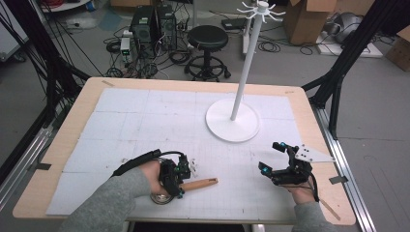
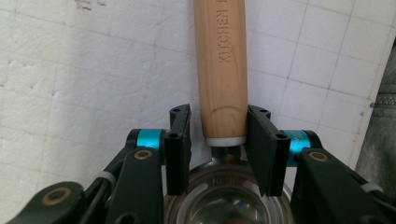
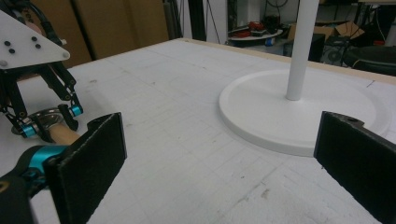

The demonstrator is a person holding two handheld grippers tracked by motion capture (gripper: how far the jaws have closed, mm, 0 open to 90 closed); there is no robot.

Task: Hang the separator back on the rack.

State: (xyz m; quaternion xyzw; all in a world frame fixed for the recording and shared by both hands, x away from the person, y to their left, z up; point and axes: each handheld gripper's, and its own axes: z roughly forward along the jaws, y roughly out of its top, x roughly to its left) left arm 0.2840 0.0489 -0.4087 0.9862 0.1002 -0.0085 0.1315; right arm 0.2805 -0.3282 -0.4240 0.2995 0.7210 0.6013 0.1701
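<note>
Room, high view: grey floor is carrying a black stool [image 1: 207, 37], computer towers [image 1: 153, 24], loose cables and cardboard boxes [image 1: 306, 19]; black frame struts are standing at both sides.

Table [image 1: 72, 121]: wooden edge is showing around a white gridded foam sheet [image 1: 145, 121].

White rack stand [image 1: 232, 120]: round base is sitting on the sheet right of centre, pole is rising to hooks at the top. The right gripper view is giving its base [image 3: 261, 116] from low down, plus boxes along the room's wall.

Right gripper [image 1: 276, 159]: resting at the table's near right, jaws standing wide apart with nothing between them. Its 2 pads [image 3: 88, 168] are framing bare sheet in its own view.

Left gripper [image 1: 181, 177]: at the near left, over the strainer [image 1: 191, 186], which is lying flat on the sheet, handle pointing toward the right gripper.

Left gripper view is adding detail: wooden handle [image 2: 221, 65] stamped "KITCHEN", metal bowl rim [image 2: 224, 186] below. The handle's base is sitting between the jaws; the right pad [image 2: 259, 140] is touching it, the left pad [image 2: 180, 144] is showing a thin gap. Not yet a full grip.
</note>
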